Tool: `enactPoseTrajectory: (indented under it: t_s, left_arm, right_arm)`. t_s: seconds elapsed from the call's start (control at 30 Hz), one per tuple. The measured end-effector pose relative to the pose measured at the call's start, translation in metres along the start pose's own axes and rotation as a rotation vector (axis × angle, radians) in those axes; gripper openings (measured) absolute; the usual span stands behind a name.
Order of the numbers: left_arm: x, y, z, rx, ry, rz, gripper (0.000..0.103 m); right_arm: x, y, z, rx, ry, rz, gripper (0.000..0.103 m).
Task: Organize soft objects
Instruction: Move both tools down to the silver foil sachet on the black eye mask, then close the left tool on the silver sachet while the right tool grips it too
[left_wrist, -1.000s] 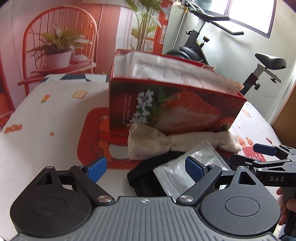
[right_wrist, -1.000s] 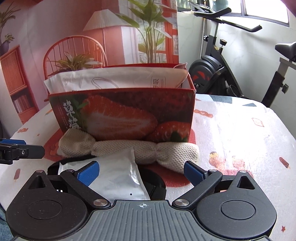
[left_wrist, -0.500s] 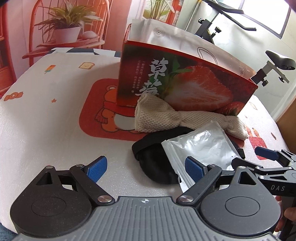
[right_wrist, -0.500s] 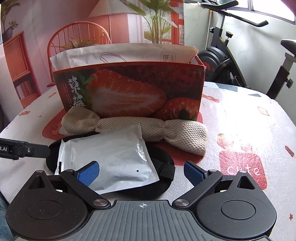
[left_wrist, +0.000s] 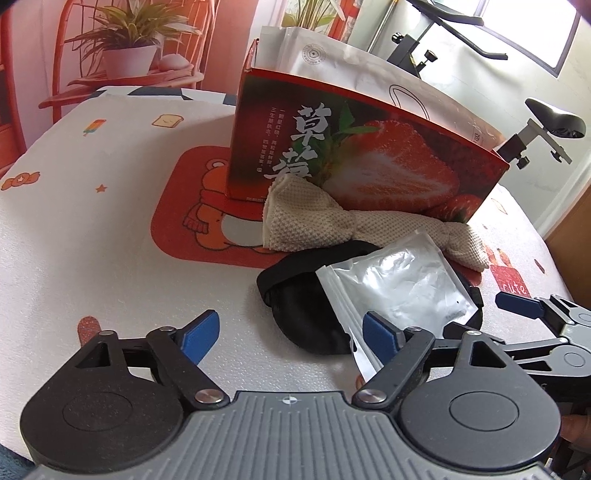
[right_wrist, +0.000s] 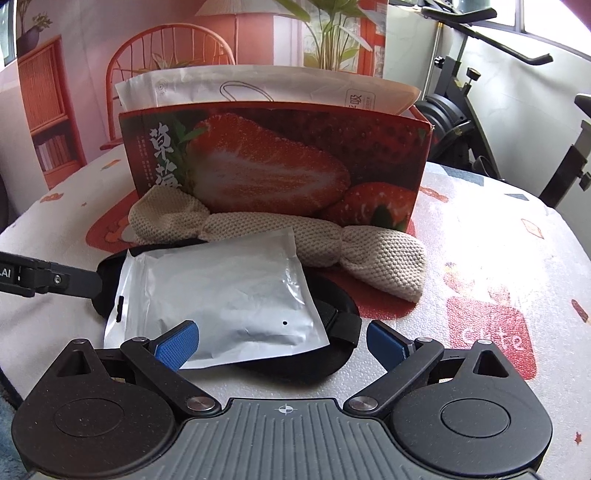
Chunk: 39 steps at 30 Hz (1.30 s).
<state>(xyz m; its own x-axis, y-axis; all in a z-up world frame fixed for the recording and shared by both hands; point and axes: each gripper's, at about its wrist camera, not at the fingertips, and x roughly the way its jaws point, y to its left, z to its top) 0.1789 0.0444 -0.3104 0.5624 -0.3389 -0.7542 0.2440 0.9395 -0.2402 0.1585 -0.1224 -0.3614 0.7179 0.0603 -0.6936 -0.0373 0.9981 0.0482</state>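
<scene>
Jaws of our left gripper (left_wrist: 291, 334) closing on nothing, our right gripper (right_wrist: 282, 341) spread wide and empty, silver pouch (right_wrist: 225, 299) just ahead between them atop black eye mask (left_wrist: 306, 306), knitted beige cloth (right_wrist: 288, 236) beyond, touching strawberry box (right_wrist: 277, 158) farthest.

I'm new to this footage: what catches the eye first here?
The red strawberry box stands mid-table with a white bag sticking out of its top. In front of it lies a beige knitted cloth; nearer the camera, a silver pouch rests on a black soft item.
</scene>
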Motion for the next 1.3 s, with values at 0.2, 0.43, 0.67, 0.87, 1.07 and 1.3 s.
enactPoseTrajectory:
  t_s: [0.2, 0.43, 0.67, 0.87, 1.07, 1.3]
  left_arm:
    - [-0.001, 0.000, 0.000, -0.004, -0.005, -0.024, 0.074]
    - [0.000, -0.003, 0.000, 0.005, 0.004, -0.076, 0.051]
    - [0.009, -0.012, 0.007, -0.001, 0.047, -0.158, 0.050]
    - [0.027, -0.010, 0.008, -0.035, 0.092, -0.177, 0.050]
    - [0.037, -0.013, 0.014, -0.036, 0.092, -0.188, 0.049]
    - [0.042, -0.009, 0.013, -0.029, 0.069, -0.176, 0.040]
  right_arm:
    - [0.002, 0.005, -0.002, -0.032, 0.012, 0.004, 0.096]
    - [0.004, 0.001, 0.005, -0.017, -0.001, 0.042, 0.085]
    - [0.021, -0.003, 0.024, -0.014, 0.002, 0.092, 0.078]
    - [0.026, -0.009, 0.016, 0.053, 0.026, 0.160, 0.075]
    - [0.021, -0.006, 0.008, 0.095, 0.043, 0.211, 0.075]
    - [0.019, 0.000, 0.010, 0.044, 0.056, 0.222, 0.073]
